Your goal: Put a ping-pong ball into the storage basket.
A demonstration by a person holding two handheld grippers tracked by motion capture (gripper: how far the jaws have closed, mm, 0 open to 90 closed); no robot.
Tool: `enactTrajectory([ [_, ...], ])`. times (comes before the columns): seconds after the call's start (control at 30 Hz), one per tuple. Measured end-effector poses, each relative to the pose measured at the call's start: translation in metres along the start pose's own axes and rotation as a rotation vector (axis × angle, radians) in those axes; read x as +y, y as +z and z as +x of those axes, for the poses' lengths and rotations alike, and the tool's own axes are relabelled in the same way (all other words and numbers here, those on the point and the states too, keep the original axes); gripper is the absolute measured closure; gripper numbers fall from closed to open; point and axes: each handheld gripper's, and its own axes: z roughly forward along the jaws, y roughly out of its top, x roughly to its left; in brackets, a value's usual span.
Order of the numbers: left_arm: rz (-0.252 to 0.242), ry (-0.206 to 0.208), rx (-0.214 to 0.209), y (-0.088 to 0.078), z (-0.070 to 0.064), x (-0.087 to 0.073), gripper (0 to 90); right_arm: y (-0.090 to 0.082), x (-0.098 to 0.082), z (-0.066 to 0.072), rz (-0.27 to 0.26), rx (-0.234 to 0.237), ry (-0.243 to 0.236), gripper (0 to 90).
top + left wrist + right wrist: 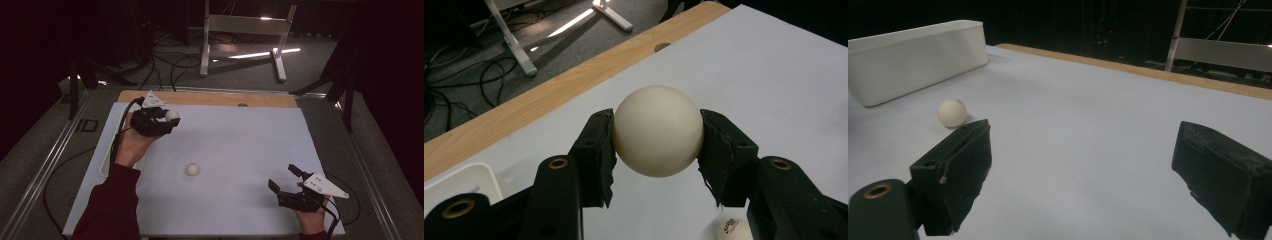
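White ball (pixel 658 131) sits clamped in left gripper (pixel 167 119); right gripper (pixel 285 180) gapes near second ball (pixel 192 169).

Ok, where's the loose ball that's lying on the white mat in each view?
High view: the loose ball lies near the middle of the white mat.
Left gripper view: at the bottom edge, below the held ball.
Right gripper view: left of centre, in front of the white tray.
Shared landmark: the wooden strip along the mat's far edge.
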Motion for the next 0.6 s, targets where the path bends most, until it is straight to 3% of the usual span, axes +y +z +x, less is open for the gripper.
enactTrajectory([
  [0.6,-0.006,-0.011,0.015,-0.008,0.009,-0.012,51.7,0.001,0.0,0.0,0.003,0.002,0.001,8.8],
])
